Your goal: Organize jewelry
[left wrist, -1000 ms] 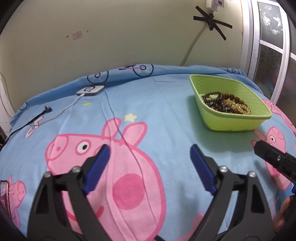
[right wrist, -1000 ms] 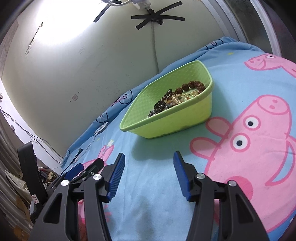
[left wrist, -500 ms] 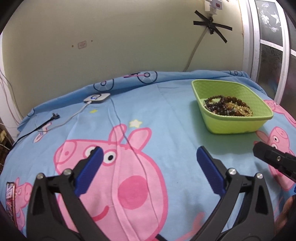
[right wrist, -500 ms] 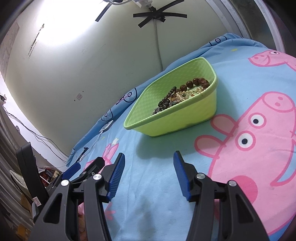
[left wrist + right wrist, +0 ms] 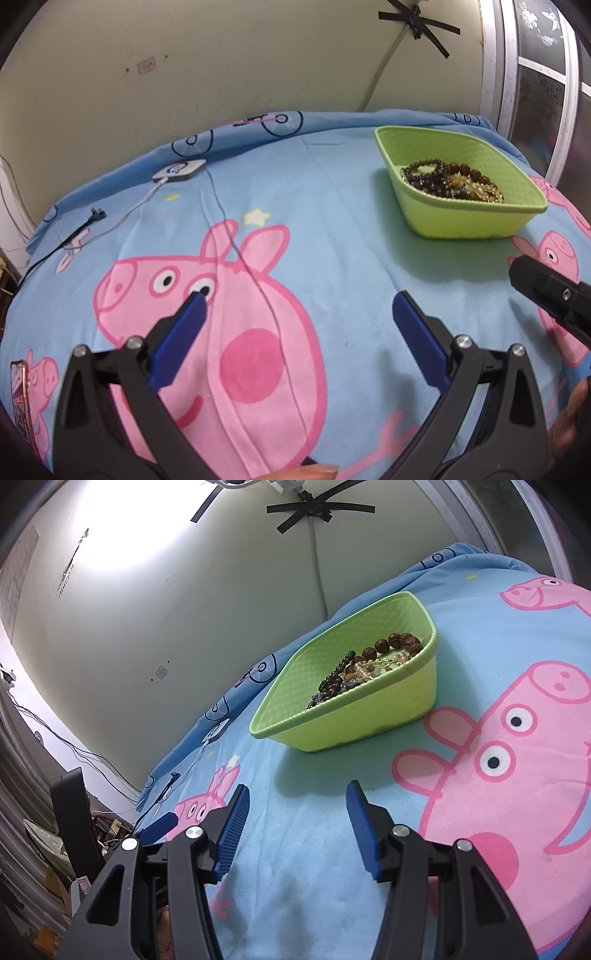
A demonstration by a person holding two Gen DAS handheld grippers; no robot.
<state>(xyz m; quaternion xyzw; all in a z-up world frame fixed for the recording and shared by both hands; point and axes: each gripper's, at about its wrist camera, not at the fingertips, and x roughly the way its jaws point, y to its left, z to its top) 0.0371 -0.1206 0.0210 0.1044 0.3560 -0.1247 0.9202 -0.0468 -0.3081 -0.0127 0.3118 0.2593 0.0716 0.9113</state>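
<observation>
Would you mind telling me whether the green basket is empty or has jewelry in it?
Not empty: the green basket holds a pile of beaded bracelets, brown and amber beads, bunched toward one end.

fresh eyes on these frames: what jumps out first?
The lime-green basket at the far right of the bed, with a tangle of dark and amber beaded bracelets heaped inside it. Next, the big pink cartoon pig printed on the blue bedsheet, spreading under both grippers. The left gripper and right gripper hover open and empty, short of the basket.
</observation>
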